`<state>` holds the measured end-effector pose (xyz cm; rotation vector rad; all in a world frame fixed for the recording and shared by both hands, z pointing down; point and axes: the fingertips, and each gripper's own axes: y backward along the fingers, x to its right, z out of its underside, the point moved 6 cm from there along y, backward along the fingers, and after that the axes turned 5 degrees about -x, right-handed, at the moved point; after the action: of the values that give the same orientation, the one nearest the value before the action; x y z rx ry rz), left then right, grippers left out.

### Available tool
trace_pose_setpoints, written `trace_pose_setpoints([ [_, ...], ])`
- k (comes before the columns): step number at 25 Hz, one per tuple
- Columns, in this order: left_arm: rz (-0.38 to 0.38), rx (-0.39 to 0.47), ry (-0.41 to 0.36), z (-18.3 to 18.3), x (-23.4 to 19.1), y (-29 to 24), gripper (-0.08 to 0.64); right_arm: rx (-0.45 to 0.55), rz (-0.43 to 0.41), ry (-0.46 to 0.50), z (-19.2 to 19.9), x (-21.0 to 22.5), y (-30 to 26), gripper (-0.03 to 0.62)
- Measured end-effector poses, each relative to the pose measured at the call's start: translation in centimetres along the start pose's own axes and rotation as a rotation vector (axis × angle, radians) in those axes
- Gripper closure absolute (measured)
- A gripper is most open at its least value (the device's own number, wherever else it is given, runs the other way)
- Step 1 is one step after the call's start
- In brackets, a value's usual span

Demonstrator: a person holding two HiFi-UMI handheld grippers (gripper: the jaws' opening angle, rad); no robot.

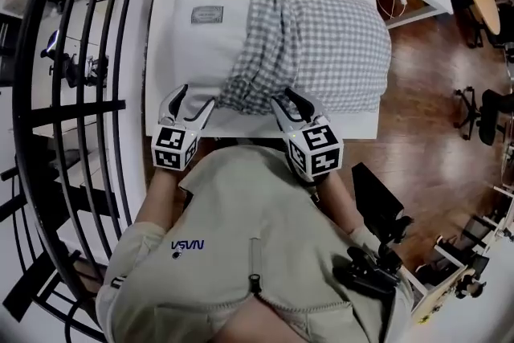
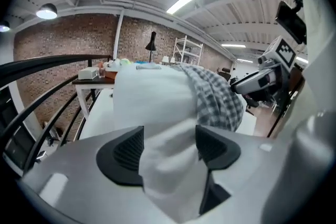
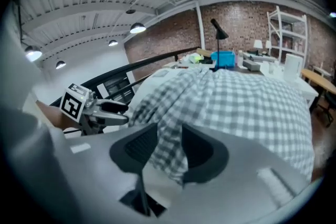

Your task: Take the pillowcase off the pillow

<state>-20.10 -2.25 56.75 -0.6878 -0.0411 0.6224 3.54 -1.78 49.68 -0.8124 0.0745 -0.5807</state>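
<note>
My left claw (image 1: 197,99) is spread around a bulge of the bare white pillow (image 1: 201,36). My right claw (image 1: 287,99) is spread too, with the checked pillowcase (image 1: 329,44) between its jaws. The pillow lies on a white bench (image 1: 353,126), above a wooden floor (image 1: 434,92) and beside a black railing (image 1: 88,92).

From above the person's chest, the head camera is looking steeply down and taking in the whole table (image 1: 353,123) from some way off. The left gripper (image 2: 169,147) camera is riding right behind its own jaws, facing along the white pillow (image 2: 149,94) toward a brick wall (image 2: 63,44). The right gripper (image 3: 169,147) camera is sitting just as close, facing over the checked pillowcase (image 3: 247,102). Each gripper view is catching the other gripper off to one side, and all three are sharing the pillow.
</note>
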Motion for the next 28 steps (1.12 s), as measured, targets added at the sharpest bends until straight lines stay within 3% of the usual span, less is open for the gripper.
trace_pose_setpoints([
  [3, -0.009, -0.051, 0.001, 1.2, -0.2, -1.3, 0.270, -0.083, -0.019, 0.028, 2.1, -1.8, -2.2, 0.403],
  [7, 0.004, -0.061, -0.047, 0.5, 0.1, -2.3, 0.443, -0.165, 0.066, 0.134, 2.9, -2.2, -5.0, 0.400],
  [10, -0.014, -0.024, -0.094, -1.2, 0.8, -1.9, 0.522, -0.165, 0.150, 0.208, 2.2, -1.5, -4.7, 0.530],
  [12, -0.036, 0.028, -0.085, -2.4, 0.8, -1.1, 0.532, -0.138, 0.171, 0.226, 1.6, -1.5, -4.0, 0.571],
  [16, -0.073, 0.126, -0.061, -5.1, 0.6, 0.7, 0.537, -0.079, 0.208, 0.268, -0.2, -1.8, -2.5, 0.578],
  [21, -0.149, 0.249, 0.038, -8.4, -2.2, 3.3, 0.540, -0.025, 0.364, 0.330, -1.5, 0.8, 1.2, 0.584],
  [25, -0.167, 0.289, 0.054, -10.2, -4.0, 4.1, 0.541, -0.049, 0.477, 0.317, -1.0, 4.7, 3.9, 0.584],
  [28, -0.171, 0.296, 0.135, -9.7, -5.1, 4.1, 0.541, -0.086, 0.535, 0.308, -0.2, 6.9, 4.8, 0.584],
])
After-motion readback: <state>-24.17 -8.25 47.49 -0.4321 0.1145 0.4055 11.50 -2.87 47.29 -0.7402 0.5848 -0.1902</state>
